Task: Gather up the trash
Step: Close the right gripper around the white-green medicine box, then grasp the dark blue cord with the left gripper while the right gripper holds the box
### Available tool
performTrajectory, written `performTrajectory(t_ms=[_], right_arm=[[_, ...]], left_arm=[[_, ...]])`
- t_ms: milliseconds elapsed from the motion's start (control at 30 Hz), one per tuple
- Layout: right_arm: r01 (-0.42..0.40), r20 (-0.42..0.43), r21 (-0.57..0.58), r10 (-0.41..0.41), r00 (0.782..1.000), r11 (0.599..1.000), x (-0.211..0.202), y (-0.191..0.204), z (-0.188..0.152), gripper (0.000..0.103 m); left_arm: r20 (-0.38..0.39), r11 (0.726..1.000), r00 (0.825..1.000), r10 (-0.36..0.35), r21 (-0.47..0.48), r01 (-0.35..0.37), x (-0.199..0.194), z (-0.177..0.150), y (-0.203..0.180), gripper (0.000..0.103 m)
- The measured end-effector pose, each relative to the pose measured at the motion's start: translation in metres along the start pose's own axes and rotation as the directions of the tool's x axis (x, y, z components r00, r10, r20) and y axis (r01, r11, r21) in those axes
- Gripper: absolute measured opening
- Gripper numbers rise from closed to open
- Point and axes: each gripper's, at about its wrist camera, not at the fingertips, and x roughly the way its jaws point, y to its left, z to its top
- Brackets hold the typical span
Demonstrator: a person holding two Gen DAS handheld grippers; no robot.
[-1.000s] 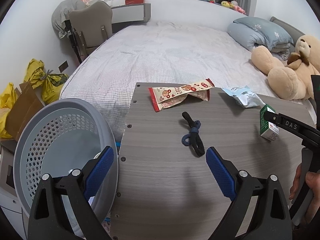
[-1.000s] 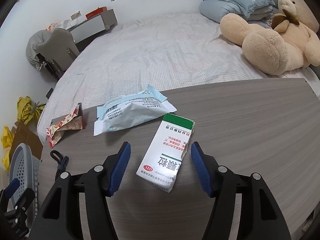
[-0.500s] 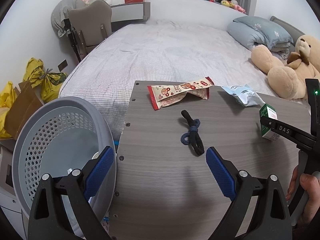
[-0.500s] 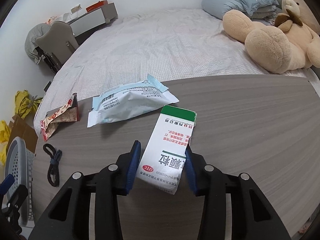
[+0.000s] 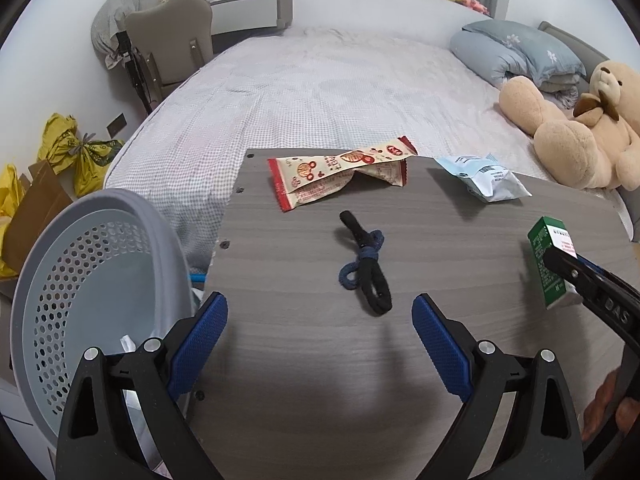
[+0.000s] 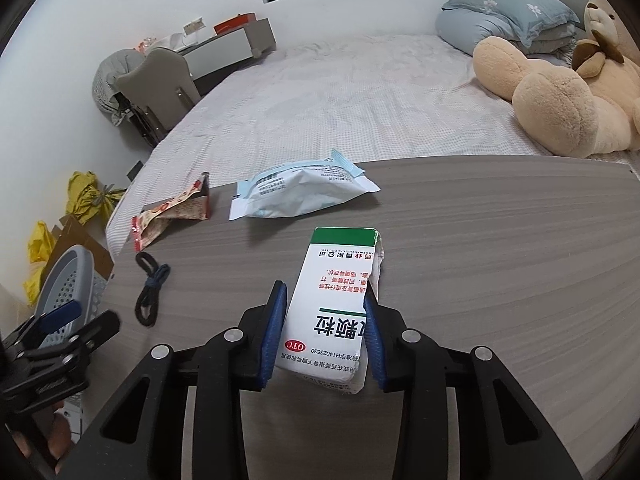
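Right wrist view: we see our right gripper [image 6: 325, 332] in the lower middle of the frame, its blue pads [image 6: 273, 332] closing on the two long sides of a white and green medicine box [image 6: 336, 300]. The pads are against the carton, and its right edge looks crumpled where the pad meets it. The box lies lengthwise along the fingers on the grey wood-grain table [image 6: 500, 264], green end pointing up the frame.

Just above the box lies a pale blue and white packet [image 6: 300, 194], apart from it. To the left of that sits a red and cream snack wrapper [image 6: 172, 214] near the table's far left edge, and below it a black and blue cord loop [image 6: 150, 294]. At the lower left edge we see the left gripper [image 6: 60, 332] with a grey perforated basket [image 6: 66, 280] behind it.

In the left wrist view, our left gripper [image 5: 320, 340] holds its blue pads wide apart over bare table, with nothing between them. The cord loop [image 5: 366, 268] lies just above the gap, the snack wrapper [image 5: 340, 178] further up, and the packet [image 5: 484, 178] at the upper right. The medicine box [image 5: 550, 264] stands at the right edge, clamped in the black fingers of the right gripper [image 5: 560, 258]. The basket [image 5: 96, 284] fills the lower left, beside the table's edge. A bed [image 5: 320, 92] with a teddy bear [image 5: 580, 128] lies beyond.
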Motion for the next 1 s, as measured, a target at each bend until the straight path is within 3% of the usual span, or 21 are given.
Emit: performTrajectory(t_ms=[267,400,667,733,833,1000], right_arm=[[-0.057,0.016,0.0,0.057,0.998,0.998,-0.011,-0.002,-0.007,0.036],[-0.079,0.023,0.009,0.079,0.997,0.997,-0.014,-0.004,-0.008,0.036],[-0.101,0.033,0.018,0.1,0.994,0.995,-0.017,-0.008,-0.009,0.036],[-0.104,0.033,0.02,0.103,0.994,0.994,-0.017,-0.007,-0.009,0.036],[-0.107,0.036,0.018,0.107,0.994,0.994,-0.018,-0.006,-0.008,0.036],[-0.11,0.035,0.01,0.11,0.993,0.994,-0.021,-0.001,-0.01,0.036]], left_arm=[[-0.024,1.0,1.0,-0.003,0.002,0.004,0.031,0.014,-0.017,0.09],[-0.046,1.0,0.999,0.007,0.003,-0.007,0.042,0.018,-0.019,0.081],[-0.047,1.0,0.999,0.001,0.008,-0.001,0.044,0.019,-0.019,0.05],[-0.046,1.0,0.999,-0.004,0.019,0.004,0.042,0.018,-0.021,0.025],[-0.05,1.0,0.999,-0.015,0.026,0.017,0.04,0.017,-0.022,0.015],[-0.05,0.999,0.998,-0.034,0.031,0.036,0.032,0.01,-0.023,0.014]])
